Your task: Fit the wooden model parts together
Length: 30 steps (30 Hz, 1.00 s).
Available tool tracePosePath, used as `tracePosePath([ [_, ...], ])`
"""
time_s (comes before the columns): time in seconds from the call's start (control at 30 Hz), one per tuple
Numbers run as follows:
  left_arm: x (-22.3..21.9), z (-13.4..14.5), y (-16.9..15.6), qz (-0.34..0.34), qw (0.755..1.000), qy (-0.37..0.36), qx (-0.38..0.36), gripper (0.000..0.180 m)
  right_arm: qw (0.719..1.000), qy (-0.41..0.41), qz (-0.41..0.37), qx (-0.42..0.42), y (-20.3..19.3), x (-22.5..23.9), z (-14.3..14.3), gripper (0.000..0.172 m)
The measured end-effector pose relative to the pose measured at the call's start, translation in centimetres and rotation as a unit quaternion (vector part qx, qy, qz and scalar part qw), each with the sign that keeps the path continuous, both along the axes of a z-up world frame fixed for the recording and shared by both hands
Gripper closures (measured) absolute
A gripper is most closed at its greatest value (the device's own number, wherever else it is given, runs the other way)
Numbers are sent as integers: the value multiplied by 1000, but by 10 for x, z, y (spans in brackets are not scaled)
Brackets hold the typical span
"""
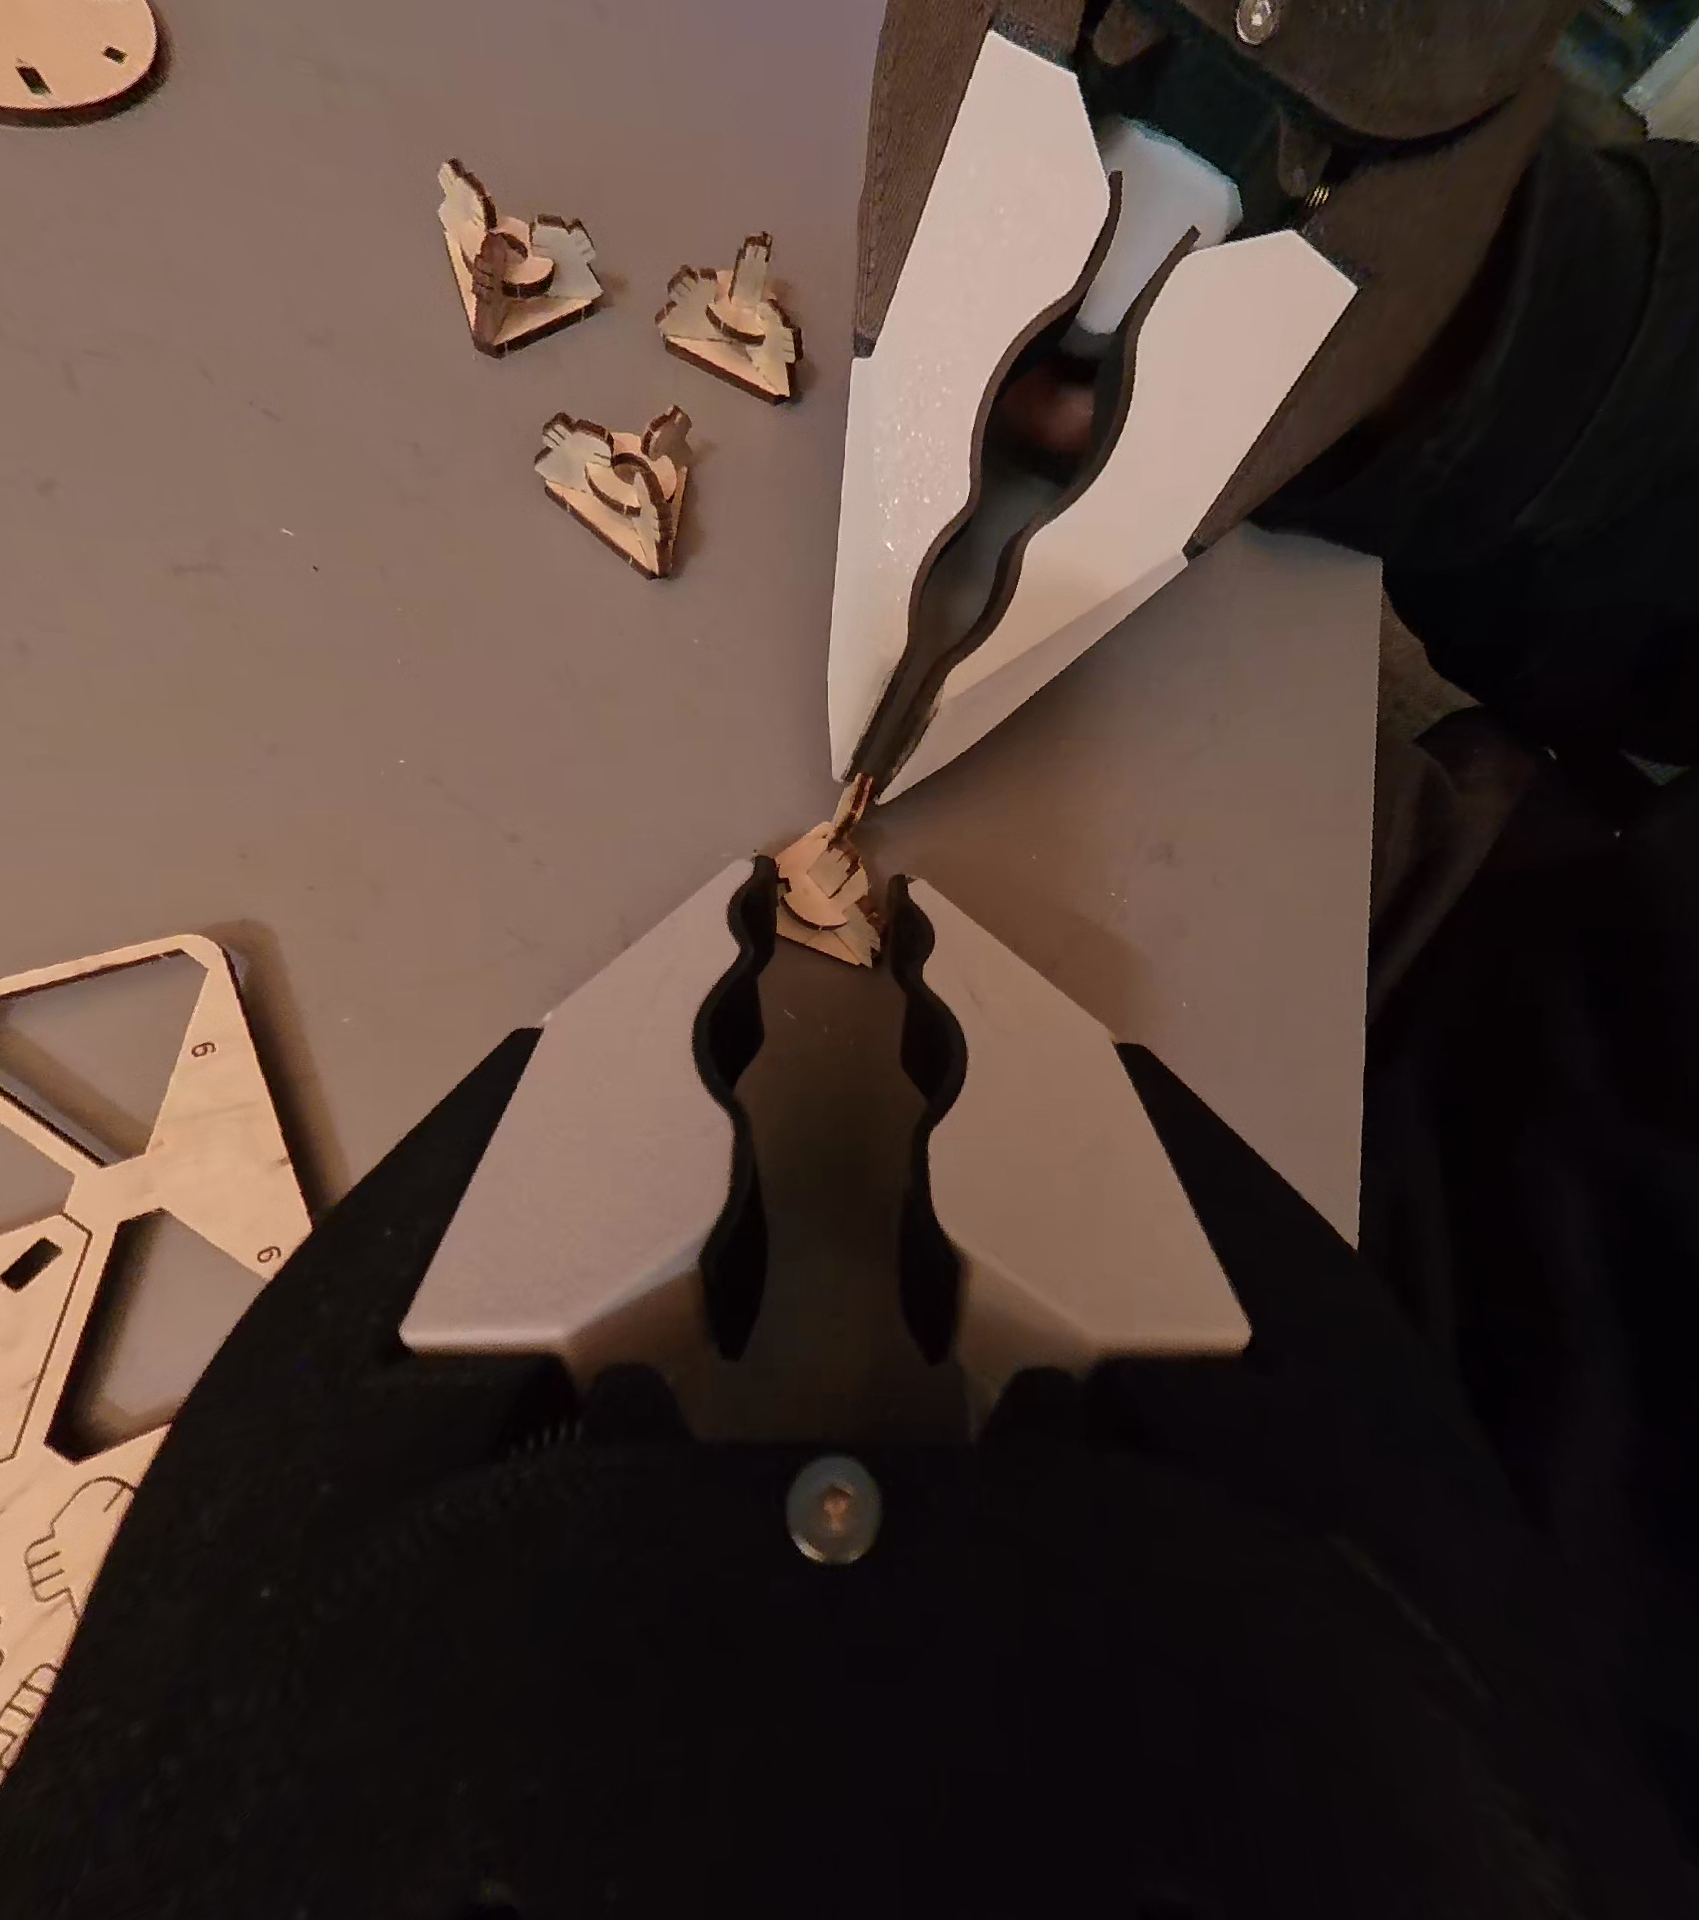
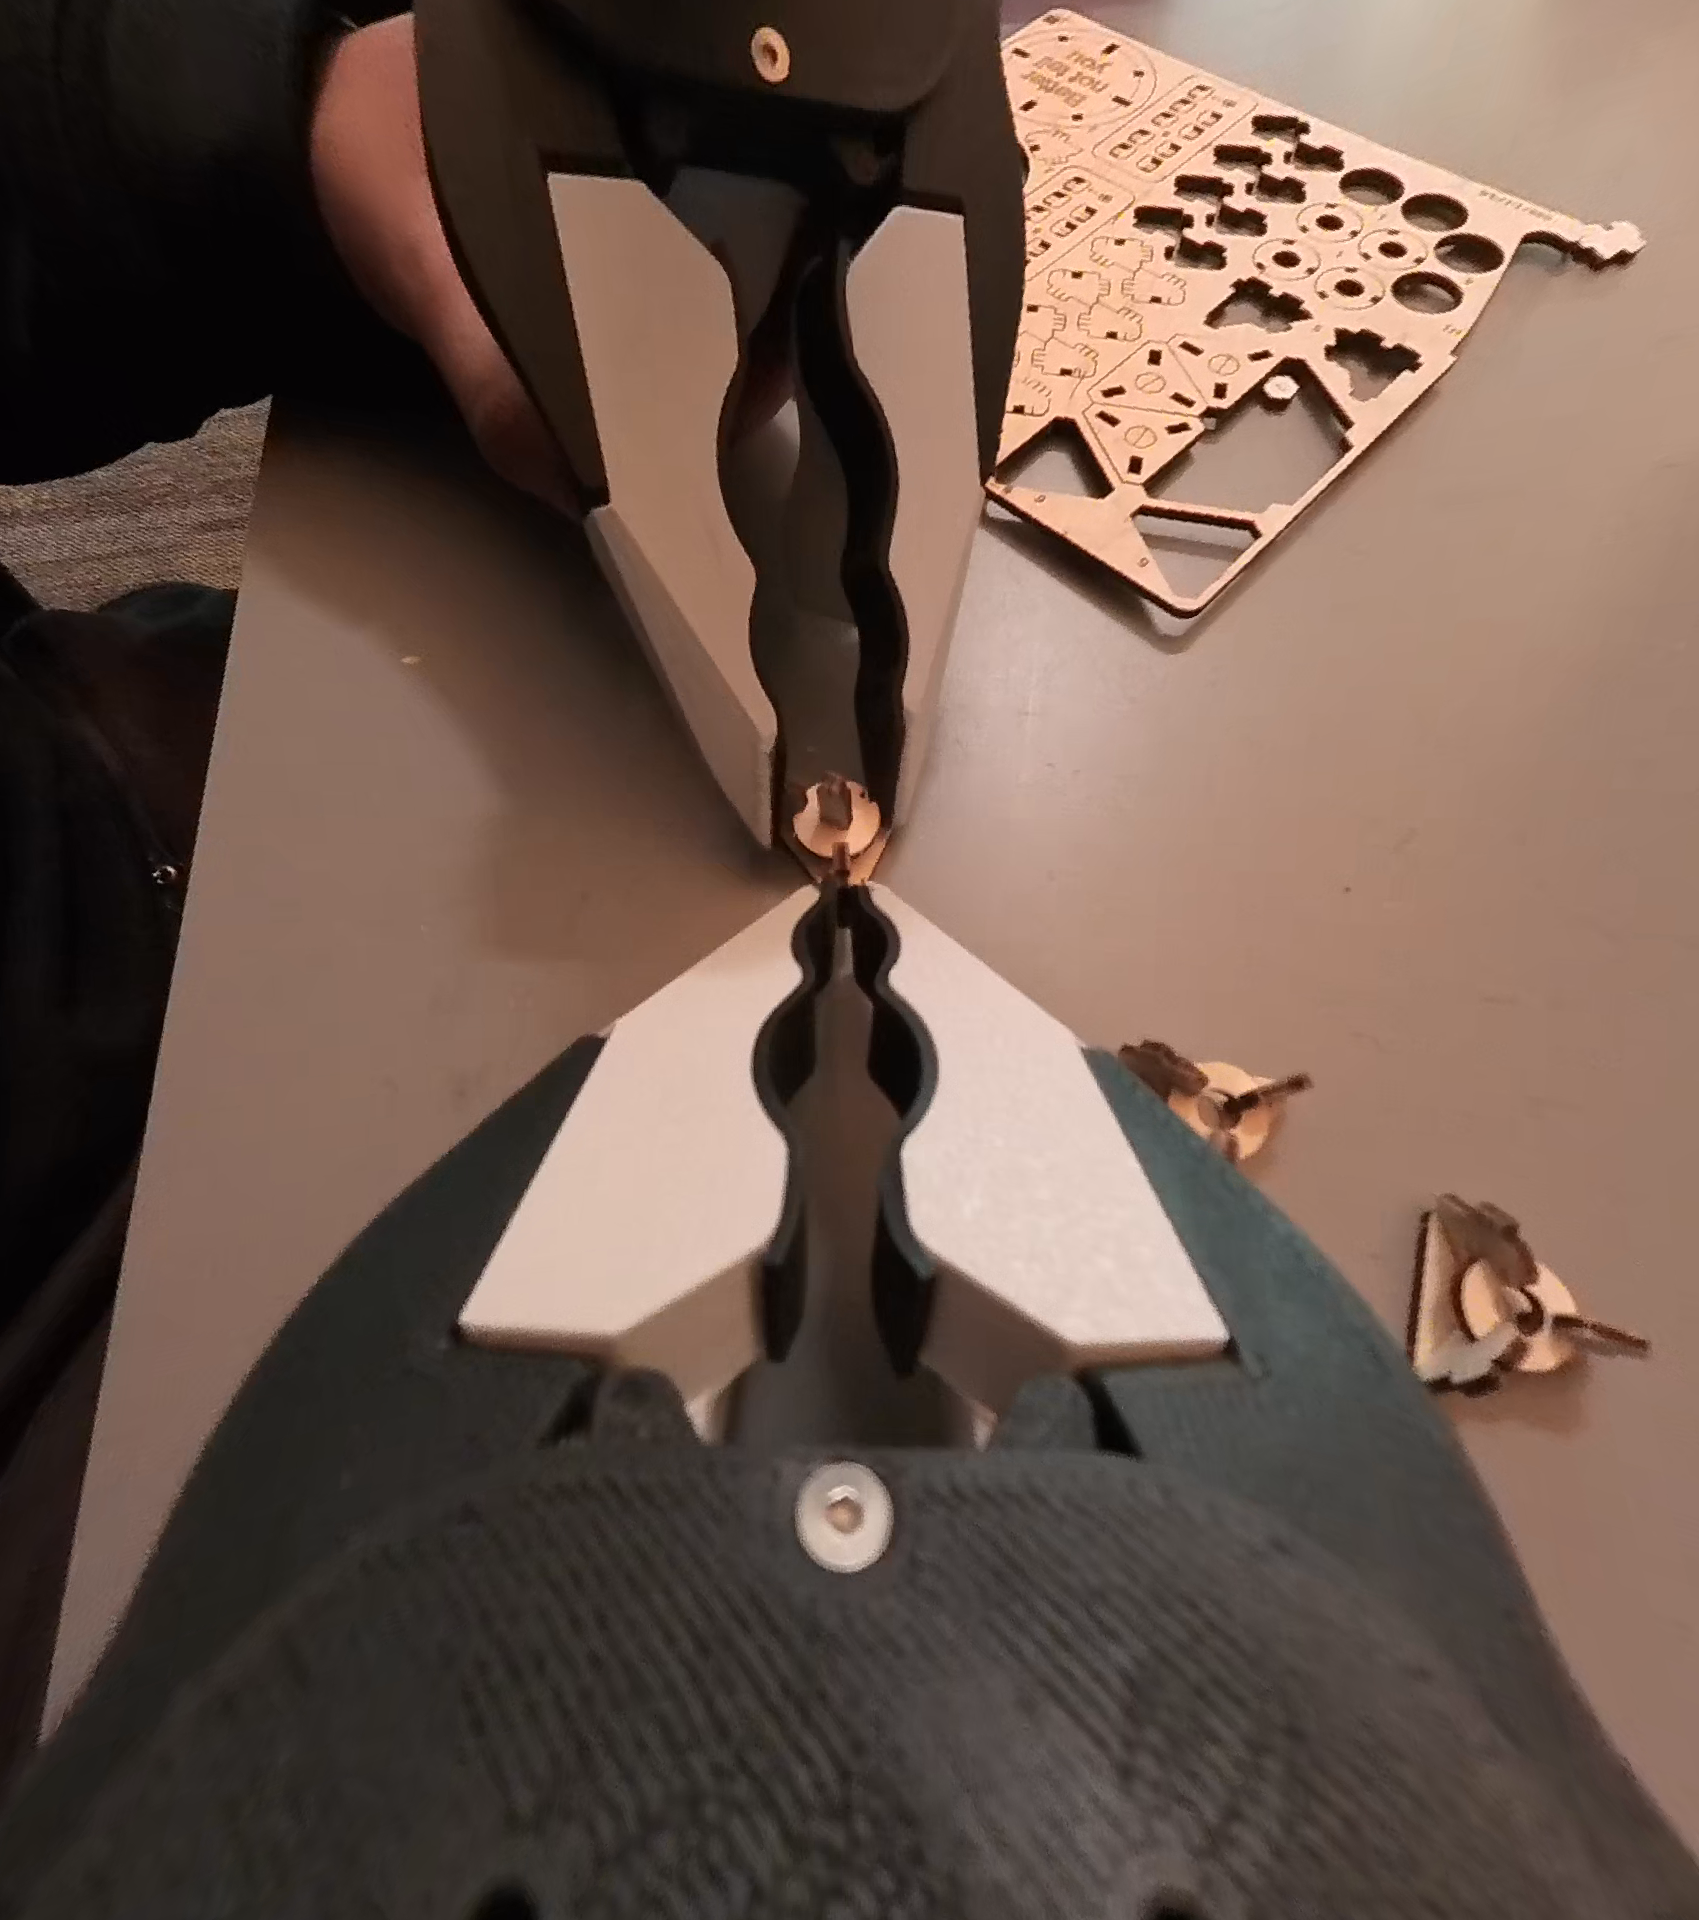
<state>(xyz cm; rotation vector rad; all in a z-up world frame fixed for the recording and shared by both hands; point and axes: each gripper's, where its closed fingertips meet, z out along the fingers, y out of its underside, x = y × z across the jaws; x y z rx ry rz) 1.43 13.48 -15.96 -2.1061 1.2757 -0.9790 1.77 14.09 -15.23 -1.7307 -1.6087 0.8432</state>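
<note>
My left gripper [image 1: 824, 885] is shut on a small wooden assembly [image 1: 829, 914], a triangular base with a disc on top, and both pads press its sides. It holds it just above the grey table [image 1: 409, 727]. My right gripper [image 2: 832, 899] comes from the opposite side and is shut on a thin wooden piece [image 2: 840, 864] that stands edge-on in the assembly [image 2: 829, 821]. The left wrist view shows the right gripper [image 1: 860, 781] pinching that thin piece [image 1: 855, 805] at its tips. The right wrist view shows the left gripper [image 2: 832, 836] with the disc between its fingertips.
Three similar wooden assemblies [image 1: 518, 270] [image 1: 731, 322] [image 1: 616, 488] lie on the table; two also show in the right wrist view [image 2: 1214, 1107] [image 2: 1479, 1309]. A laser-cut wooden sheet [image 1: 97, 1247] [image 2: 1240, 312] lies beside them. An oval wooden plate [image 1: 24, 62] sits farther off. The table edge [image 1: 1370, 935] is close by. The grippers are tip to tip, or close to it. Both grippers' tips are roughly 20 cm from the oval wooden plate [image 1: 24, 62].
</note>
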Motion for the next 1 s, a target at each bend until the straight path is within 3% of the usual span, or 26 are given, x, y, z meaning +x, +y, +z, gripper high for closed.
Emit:
tracePosePath([
  [1.0,0,0,1,1,1000,-7,-15,162,999,-18,10,-28,0,-3,1,170],
])
